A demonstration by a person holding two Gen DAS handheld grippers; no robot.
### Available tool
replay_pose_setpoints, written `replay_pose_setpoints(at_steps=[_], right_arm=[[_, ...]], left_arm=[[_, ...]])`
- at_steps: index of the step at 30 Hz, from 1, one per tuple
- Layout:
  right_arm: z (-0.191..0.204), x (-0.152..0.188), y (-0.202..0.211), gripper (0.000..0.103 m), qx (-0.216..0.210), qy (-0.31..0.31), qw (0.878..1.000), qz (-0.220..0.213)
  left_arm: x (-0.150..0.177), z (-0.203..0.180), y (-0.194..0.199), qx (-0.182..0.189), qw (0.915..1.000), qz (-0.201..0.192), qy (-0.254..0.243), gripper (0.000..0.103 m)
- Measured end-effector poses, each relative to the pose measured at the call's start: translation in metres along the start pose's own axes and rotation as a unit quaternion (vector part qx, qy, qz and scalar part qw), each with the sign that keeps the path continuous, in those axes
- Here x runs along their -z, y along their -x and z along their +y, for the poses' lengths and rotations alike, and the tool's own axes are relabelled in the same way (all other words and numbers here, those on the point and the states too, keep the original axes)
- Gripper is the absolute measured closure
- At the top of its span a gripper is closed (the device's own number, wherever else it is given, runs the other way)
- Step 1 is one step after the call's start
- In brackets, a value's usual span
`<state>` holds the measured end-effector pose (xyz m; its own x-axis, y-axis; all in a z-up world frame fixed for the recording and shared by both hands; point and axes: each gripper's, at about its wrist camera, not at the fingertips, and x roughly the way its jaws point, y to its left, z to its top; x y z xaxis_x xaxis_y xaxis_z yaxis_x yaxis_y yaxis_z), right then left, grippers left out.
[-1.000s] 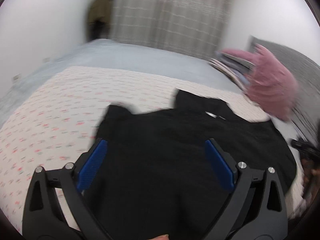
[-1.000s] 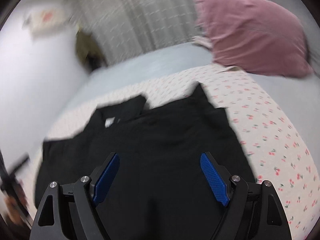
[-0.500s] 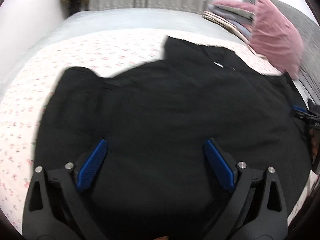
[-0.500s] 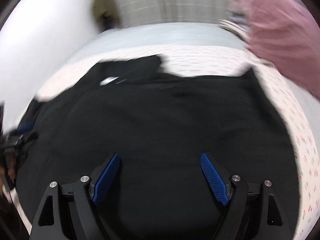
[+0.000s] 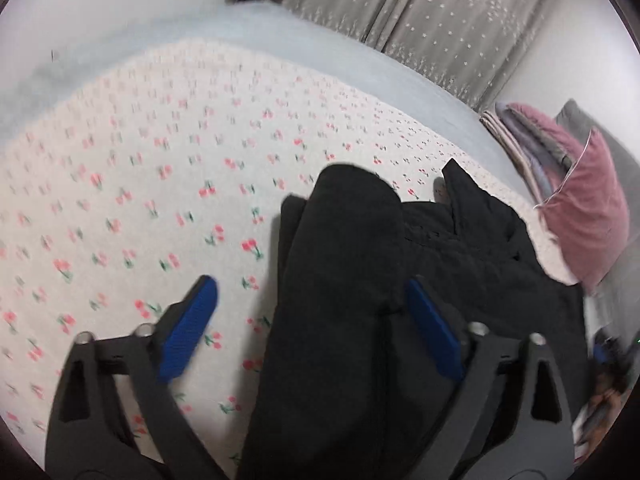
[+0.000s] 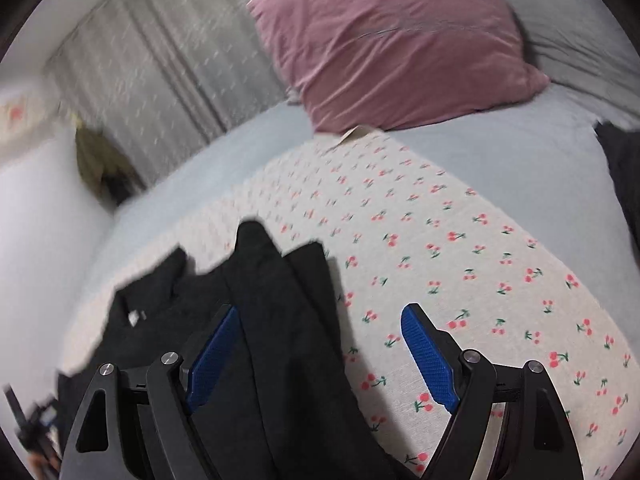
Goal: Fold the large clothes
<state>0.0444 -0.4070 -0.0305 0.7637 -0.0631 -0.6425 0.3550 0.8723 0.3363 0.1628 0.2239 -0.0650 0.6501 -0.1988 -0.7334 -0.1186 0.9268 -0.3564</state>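
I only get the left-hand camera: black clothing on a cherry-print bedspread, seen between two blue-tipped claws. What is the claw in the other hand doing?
Observer: The right gripper hangs over the opposite side edge of the black garment, jaws wide, pinching nothing.
Operator: Does the clothing have a label anywhere?
Observer: Yes, a small white tag shows at the garment's far end, away from that gripper.
Operator: Is anything else on the bed that I miss?
Observer: A dark item lies on the grey sheet beyond the cherry-print spread, cut off by the picture's edge. I cannot tell what it is.
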Motion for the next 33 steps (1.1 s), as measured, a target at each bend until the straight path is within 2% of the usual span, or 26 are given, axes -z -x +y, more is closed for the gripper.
replay_pose_setpoints(at_steps=[1,2,3,5,6,8,9,10,11,15,18,21,23,26,28,30,33], right_arm=[[0.002,-0.002,-0.008,0.019,-0.001,0.007,1.0,0.007],[0.009,0.001,-0.016,0.019,-0.005,0.018,1.0,0.02],[0.017,0.003,-0.021,0.019,-0.006,0.025,0.999,0.027],[0.028,0.007,-0.032,0.022,0.002,0.041,0.998,0.041],[0.028,0.01,-0.035,0.026,0.008,0.046,0.998,0.042],[0.035,0.013,-0.041,0.055,0.031,0.06,0.997,0.042],[0.038,0.013,-0.04,0.066,0.044,0.067,0.996,0.04],[0.04,0.013,-0.041,0.086,0.054,0.075,0.995,0.036],[0.043,0.012,-0.041,0.092,0.057,0.083,0.994,0.03],[0.055,0.004,-0.02,0.096,0.064,0.095,0.993,-0.031],[0.071,-0.007,-0.001,0.096,0.064,0.107,0.988,-0.087],[0.088,-0.025,0.003,0.097,0.071,0.131,0.98,-0.133],[0.096,-0.039,-0.001,0.097,0.089,0.148,0.972,-0.16],[0.094,-0.061,-0.015,0.097,0.086,0.134,0.973,-0.165],[0.092,-0.076,-0.035,0.097,0.085,0.123,0.976,-0.158],[0.093,-0.083,-0.056,0.097,0.093,0.127,0.977,-0.146],[0.09,-0.083,-0.101,0.097,0.109,0.139,0.978,-0.107]], left_arm=[[0.003,-0.003,-0.004,0.004,0.9999,0.008,0.005,0.021],[0.006,-0.003,-0.006,0.008,0.9998,0.013,0.009,0.029],[0.008,-0.005,-0.009,0.015,0.9996,0.02,0.013,0.044],[0.011,-0.009,-0.011,0.032,0.9989,0.031,0.016,0.058],[0.013,-0.012,-0.011,0.026,0.9992,0.027,0.015,0.063],[0.013,-0.017,-0.007,0.017,0.9997,0.016,0.005,0.074],[0.012,-0.018,-0.003,0.013,0.9999,0.009,0.002,0.08],[0.012,-0.019,0.0,0.014,0.9999,0.002,-0.002,0.082],[0.01,-0.017,0.004,0.017,0.9998,-0.004,-0.003,0.086],[-0.005,-0.024,0.017,0.045,0.9978,-0.045,0.019,0.095],[-0.024,-0.027,0.033,0.084,0.9921,-0.085,0.037,0.096],[-0.053,-0.056,0.045,0.081,0.9869,-0.139,-0.005,0.096],[-0.069,-0.072,0.043,0.075,0.9852,-0.152,-0.026,0.096],[-0.097,-0.089,0.022,0.07,0.9843,-0.158,-0.037,0.096],[-0.111,-0.099,-0.004,0.054,0.9846,-0.159,-0.048,0.096],[-0.114,-0.1,-0.027,0.039,0.986,-0.154,-0.052,0.096],[-0.113,-0.09,-0.081,0.006,0.9924,-0.114,-0.044,0.095]])
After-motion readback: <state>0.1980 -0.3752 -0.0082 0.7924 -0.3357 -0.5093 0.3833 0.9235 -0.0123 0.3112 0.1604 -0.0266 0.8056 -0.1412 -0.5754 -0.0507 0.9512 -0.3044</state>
